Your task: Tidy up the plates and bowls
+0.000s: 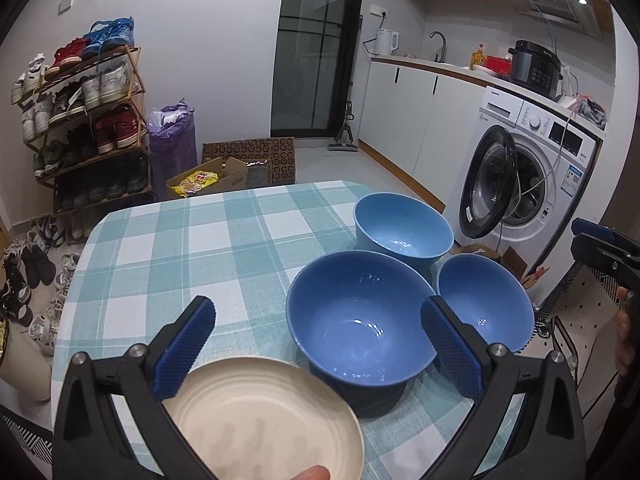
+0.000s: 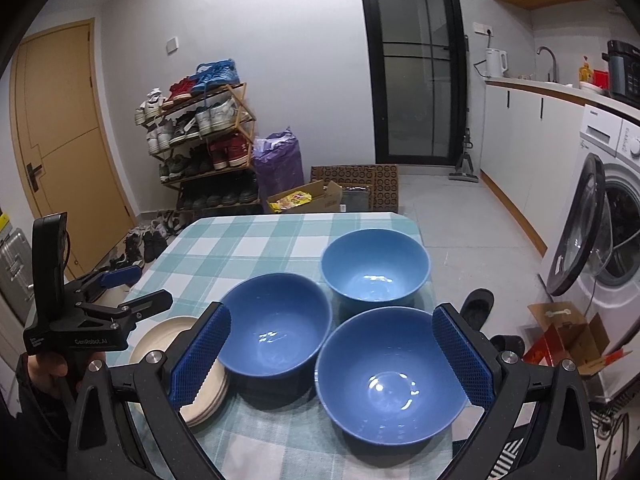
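Hovering above the checked counter (image 2: 240,240), both tools gape with nothing between their fingers. The landmark is the middle dark blue bowl (image 2: 276,324), standing upright. The left tool (image 1: 316,336) hangs over its near-left side, above the stack of cream plates (image 2: 208,396) lying just left of that bowl. The right tool (image 2: 332,348) frames a second dark blue bowl (image 2: 390,376), just right of the landmark and nearer the camera. A light blue bowl (image 2: 376,268) stands behind and right of it, close by.
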### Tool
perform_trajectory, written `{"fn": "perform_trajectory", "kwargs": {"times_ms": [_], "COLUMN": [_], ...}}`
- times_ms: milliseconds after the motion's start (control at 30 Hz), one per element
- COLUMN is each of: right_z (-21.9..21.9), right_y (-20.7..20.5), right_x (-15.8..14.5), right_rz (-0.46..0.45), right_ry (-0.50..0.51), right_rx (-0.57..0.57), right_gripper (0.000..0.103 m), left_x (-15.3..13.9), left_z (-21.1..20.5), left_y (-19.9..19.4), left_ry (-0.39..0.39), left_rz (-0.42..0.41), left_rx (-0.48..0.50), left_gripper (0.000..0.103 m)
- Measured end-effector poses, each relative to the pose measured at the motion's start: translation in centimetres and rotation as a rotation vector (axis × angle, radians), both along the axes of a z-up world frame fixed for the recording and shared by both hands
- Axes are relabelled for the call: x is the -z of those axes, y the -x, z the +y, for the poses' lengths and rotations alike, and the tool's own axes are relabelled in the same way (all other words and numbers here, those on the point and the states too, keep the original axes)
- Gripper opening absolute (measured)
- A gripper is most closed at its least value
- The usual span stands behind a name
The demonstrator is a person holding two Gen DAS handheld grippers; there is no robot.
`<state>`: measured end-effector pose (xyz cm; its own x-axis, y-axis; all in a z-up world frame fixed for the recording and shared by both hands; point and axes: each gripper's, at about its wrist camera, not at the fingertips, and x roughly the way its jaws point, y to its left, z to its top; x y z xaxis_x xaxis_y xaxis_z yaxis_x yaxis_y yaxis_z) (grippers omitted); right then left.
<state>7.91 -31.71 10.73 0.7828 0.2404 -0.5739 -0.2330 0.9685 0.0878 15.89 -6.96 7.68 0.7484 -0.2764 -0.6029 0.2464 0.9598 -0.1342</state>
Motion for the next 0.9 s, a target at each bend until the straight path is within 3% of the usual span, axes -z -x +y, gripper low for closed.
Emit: {"fn": "perform_trajectory", "kwargs": {"times_ms": [333,900], "right_z": [-3.8,-5.2], "right_y": [-2.8,-9.4], "right_x": [1.1,4.4], "right_rz": [0.039,0.137], "right_ry": [-0.031,-0.072], "right_rx": [0.080,0.135], "right_gripper": [0.102,0.102], "left_x": [0.5,3.0], "left_z": [-1.8,-4.3], "left_y": [-3.6,-9.6], "left_ry": [-0.018,-0.049], "left_rz": [0.032,0.098], "left_rx": [0.017,0.054], "left_gripper": [0.103,0.103]}}
